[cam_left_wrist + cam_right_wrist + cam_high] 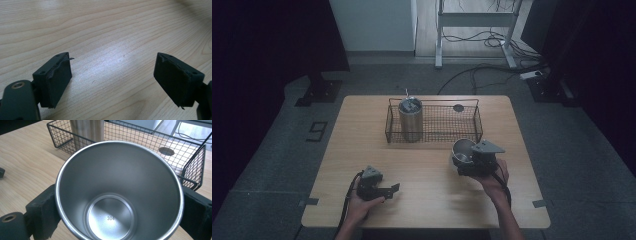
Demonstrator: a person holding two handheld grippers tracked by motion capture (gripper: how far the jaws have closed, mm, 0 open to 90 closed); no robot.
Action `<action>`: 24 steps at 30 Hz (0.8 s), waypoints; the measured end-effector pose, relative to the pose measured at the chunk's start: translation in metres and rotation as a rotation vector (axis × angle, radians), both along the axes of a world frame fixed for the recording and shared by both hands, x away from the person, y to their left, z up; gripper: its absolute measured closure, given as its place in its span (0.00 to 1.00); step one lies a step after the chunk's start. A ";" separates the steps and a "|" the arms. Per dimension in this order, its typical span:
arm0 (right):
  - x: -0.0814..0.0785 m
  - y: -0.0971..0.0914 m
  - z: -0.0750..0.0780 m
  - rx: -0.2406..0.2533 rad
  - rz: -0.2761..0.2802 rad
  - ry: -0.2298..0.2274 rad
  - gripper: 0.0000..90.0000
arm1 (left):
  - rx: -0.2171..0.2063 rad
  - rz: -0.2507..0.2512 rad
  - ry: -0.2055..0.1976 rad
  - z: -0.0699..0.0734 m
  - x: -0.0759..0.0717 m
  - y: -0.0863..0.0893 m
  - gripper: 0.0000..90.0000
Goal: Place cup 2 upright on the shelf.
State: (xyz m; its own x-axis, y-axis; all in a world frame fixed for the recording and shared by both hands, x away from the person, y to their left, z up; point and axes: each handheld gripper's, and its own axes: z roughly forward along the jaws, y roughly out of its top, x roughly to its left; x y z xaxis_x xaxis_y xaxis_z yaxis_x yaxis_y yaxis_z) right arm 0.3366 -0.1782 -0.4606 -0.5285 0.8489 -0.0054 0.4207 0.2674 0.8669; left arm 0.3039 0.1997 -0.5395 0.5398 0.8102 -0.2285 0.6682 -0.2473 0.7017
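Steel cup [117, 192], open mouth toward my camera, stamped "304" on its inner base; I have it pinched across its outer wall by the right hand-held gripper [472, 161], one black jaw on each side, just in front of the wire basket's near wall and toward its right end. Wire basket [472, 131]: black mesh, rectangular, at the far middle of the worktop [362, 145]. Contents: one tall metal tumbler [410, 121] standing upright at the left end, something resting in its mouth that I cannot make out; one small dark round item [458, 107] on the basket floor at the far right. Left hand-held gripper [379, 187]: jaws spread wide, nothing between them, held low over bare wood at the near left, well apart from everything else. Risks, as I judge them: the cup's wall is smooth and tapered, so a light pinch could let it slide or rotate out; its rim could catch the basket's near wire if I carry it in too low; a wide swing left could knock the tumbler.
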 end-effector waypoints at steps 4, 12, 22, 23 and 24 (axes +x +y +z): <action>-0.001 -0.002 0.002 0.004 -0.003 -0.004 0.07 | -0.006 0.001 0.006 0.000 0.000 -0.001 0.17; 0.002 -0.001 0.007 0.012 -0.003 0.001 0.07 | -0.031 0.018 0.006 0.004 0.001 0.002 0.17; 0.006 0.008 0.022 -0.021 -0.002 -0.002 0.07 | -0.023 0.005 0.006 0.005 -0.001 -0.002 0.17; 0.006 0.008 0.024 -0.024 -0.001 -0.005 0.07 | -0.020 0.005 0.004 0.005 -0.001 -0.002 0.17; 0.007 0.010 0.028 -0.023 -0.003 -0.008 0.07 | -0.024 0.010 0.004 0.006 -0.002 -0.001 0.17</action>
